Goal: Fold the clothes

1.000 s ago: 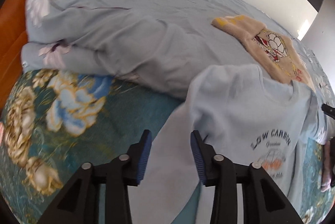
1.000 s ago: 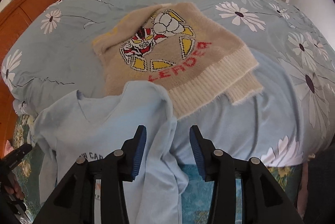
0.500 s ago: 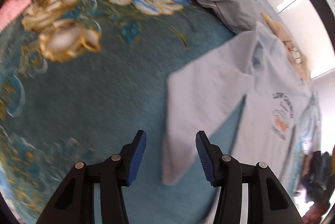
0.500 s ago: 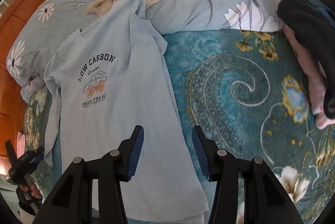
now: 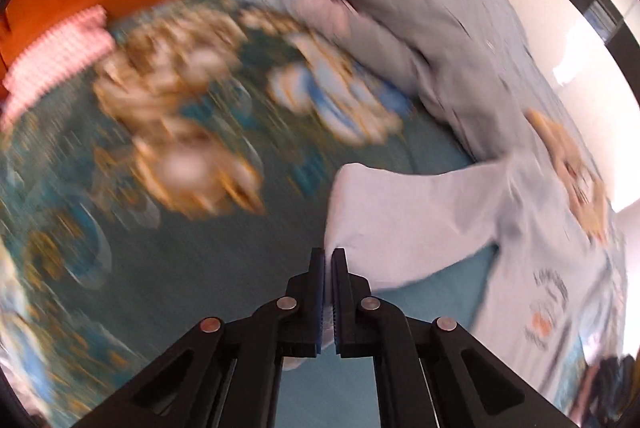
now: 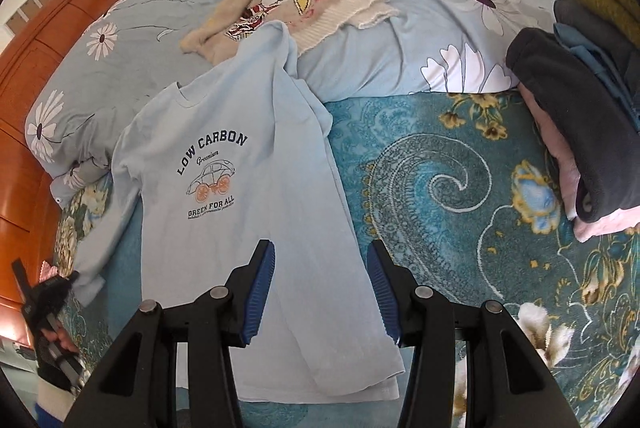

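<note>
A light blue T-shirt (image 6: 240, 188) printed "LOW CARBON" lies face up on a teal floral blanket (image 6: 460, 188), its collar toward the duvet. One sleeve (image 5: 400, 212) stretches out sideways, and my left gripper (image 5: 328, 260) is shut on its cuff edge. In the right wrist view that left gripper (image 6: 48, 292) shows at the far left, at the sleeve's end, held by a gloved hand. My right gripper (image 6: 320, 252) hangs open over the shirt's lower body, near the hem. Its blue pads stand apart above the cloth.
A beige knit sweater (image 6: 288, 8) lies on the pale blue daisy duvet (image 6: 400, 48), with the shirt's other sleeve over its edge. A stack of folded dark, pink and olive clothes (image 6: 580, 132) sits at the right. An orange wooden headboard (image 6: 32, 88) runs along the left.
My left gripper, open over the sleeve half a second ago, has shut on the cuff. My right gripper has drawn back from over the sweater to over the shirt's lower part.
</note>
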`<control>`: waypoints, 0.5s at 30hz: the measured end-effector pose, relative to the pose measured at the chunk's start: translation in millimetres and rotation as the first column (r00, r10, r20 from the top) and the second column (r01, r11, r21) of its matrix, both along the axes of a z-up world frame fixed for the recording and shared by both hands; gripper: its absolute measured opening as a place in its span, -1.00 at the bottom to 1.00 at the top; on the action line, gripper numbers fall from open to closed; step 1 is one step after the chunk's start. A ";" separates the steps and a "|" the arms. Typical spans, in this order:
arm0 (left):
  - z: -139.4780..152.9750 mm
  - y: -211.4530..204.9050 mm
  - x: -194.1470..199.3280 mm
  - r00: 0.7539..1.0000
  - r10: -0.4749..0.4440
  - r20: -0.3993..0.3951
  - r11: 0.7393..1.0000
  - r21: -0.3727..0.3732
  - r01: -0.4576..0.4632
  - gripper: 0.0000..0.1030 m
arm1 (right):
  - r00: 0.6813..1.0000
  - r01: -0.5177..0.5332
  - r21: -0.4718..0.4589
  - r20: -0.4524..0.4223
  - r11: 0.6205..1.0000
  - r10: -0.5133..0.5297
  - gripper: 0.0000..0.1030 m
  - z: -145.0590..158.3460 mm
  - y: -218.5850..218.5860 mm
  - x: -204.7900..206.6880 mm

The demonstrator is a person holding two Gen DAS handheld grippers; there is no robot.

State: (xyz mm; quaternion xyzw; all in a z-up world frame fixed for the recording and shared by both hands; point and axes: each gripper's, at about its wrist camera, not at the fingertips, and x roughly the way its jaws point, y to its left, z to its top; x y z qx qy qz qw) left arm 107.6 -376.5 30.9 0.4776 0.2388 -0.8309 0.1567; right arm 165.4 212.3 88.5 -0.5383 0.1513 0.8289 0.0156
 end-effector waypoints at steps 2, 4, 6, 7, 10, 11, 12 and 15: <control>8.5 -21.0 -10.8 1.000 0.013 -0.001 0.999 -0.047 -0.013 -0.93 | 1.000 -0.008 0.001 0.014 1.000 0.007 -0.04 -4.6 -3.1 -0.5; 10.2 -34.2 -23.0 1.000 0.006 0.012 0.994 -0.110 -0.005 -0.93 | 0.999 -0.013 0.004 0.029 1.000 0.013 -0.04 -9.5 -7.2 -1.2; 7.8 -42.1 -40.3 0.999 -0.006 0.039 0.987 -0.161 0.012 -0.93 | 0.999 -0.024 0.004 0.042 1.000 0.023 -0.04 -13.9 -11.6 -2.5; 4.7 -44.3 -47.9 0.998 -0.007 0.057 0.986 -0.168 0.017 -0.93 | 0.998 -0.029 0.004 0.048 1.000 0.029 -0.04 -16.1 -13.8 -3.2; -3.3 -48.2 -58.8 0.997 -0.004 0.080 0.988 -0.156 0.017 -0.89 | 0.996 -0.041 0.012 0.074 0.999 0.040 -0.04 -24.0 -18.3 -6.0; -5.1 -47.8 -58.8 0.997 -0.004 0.080 0.990 -0.140 0.015 -0.86 | 0.996 -0.045 0.013 0.083 0.999 0.043 -0.04 -27.0 -19.8 -6.7; -6.6 -47.0 -57.4 0.997 -0.004 0.079 0.993 -0.114 0.013 -0.86 | 0.994 -0.051 0.016 0.092 0.999 0.050 -0.04 -30.0 -21.5 -7.4; -12.8 -40.7 -40.7 0.996 -0.007 0.091 0.999 -0.053 0.012 -0.75 | 0.990 -0.086 0.025 0.117 0.996 0.083 -0.04 -40.0 -30.1 -9.2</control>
